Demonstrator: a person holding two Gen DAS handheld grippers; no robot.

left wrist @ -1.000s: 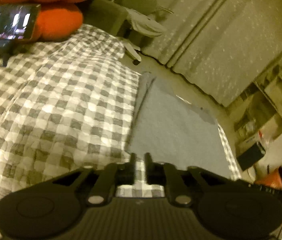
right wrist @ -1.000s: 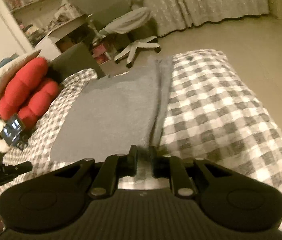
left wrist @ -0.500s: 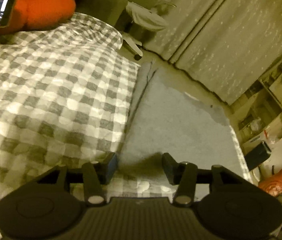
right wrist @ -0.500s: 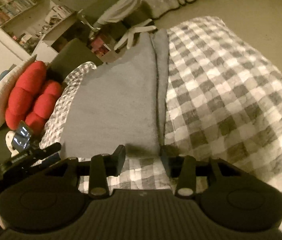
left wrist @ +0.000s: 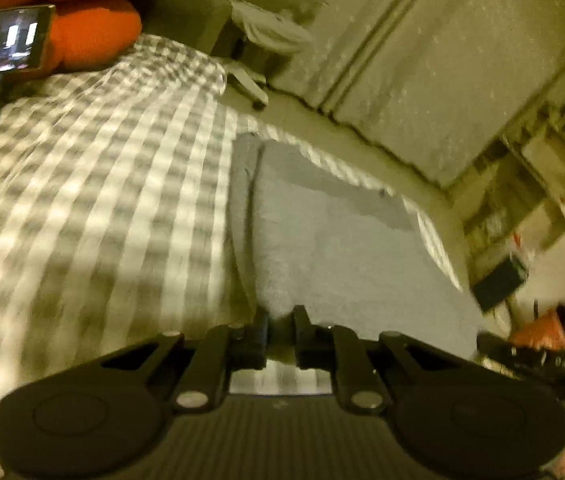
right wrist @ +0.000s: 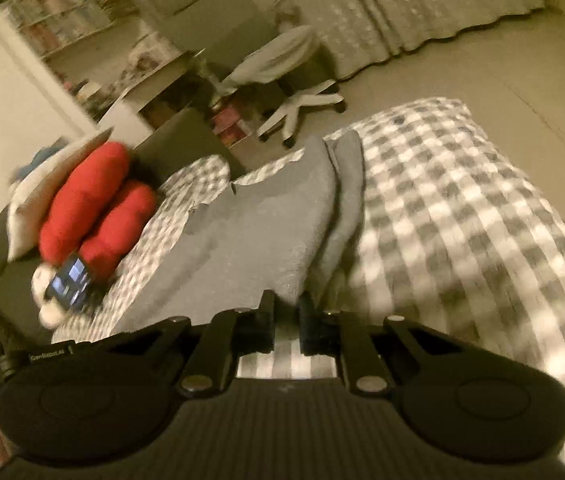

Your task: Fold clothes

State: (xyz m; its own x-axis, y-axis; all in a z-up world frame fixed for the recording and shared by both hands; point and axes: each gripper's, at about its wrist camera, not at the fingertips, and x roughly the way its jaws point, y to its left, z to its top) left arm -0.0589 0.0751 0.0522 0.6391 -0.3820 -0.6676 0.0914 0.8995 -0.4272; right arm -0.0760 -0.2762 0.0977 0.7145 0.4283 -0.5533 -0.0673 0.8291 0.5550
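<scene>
Both claws, left point(left wrist: 281, 322) and right point(right wrist: 286, 308), I have clamped on the near corners of the grey garment point(left wrist: 346, 248) on the bed point(left wrist: 82, 184); one side fold looks done, cross-fold remains.

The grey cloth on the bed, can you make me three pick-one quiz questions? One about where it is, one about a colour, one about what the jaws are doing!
1. Where does the grey cloth lie?
A. on the checked bedspread
B. on the office chair
C. on the floor

2. What colour is the cushion beside the phone?
A. blue
B. red
C. green

3. What are the jaws of both grippers doing?
A. wide open
B. pinching the cloth's near edge
C. holding the phone

Answers: 1 A, checks surround the cloth. 2 B, it is bright red. 3 B, the left gripper and right gripper each have cloth between nearly closed jaws.
</scene>
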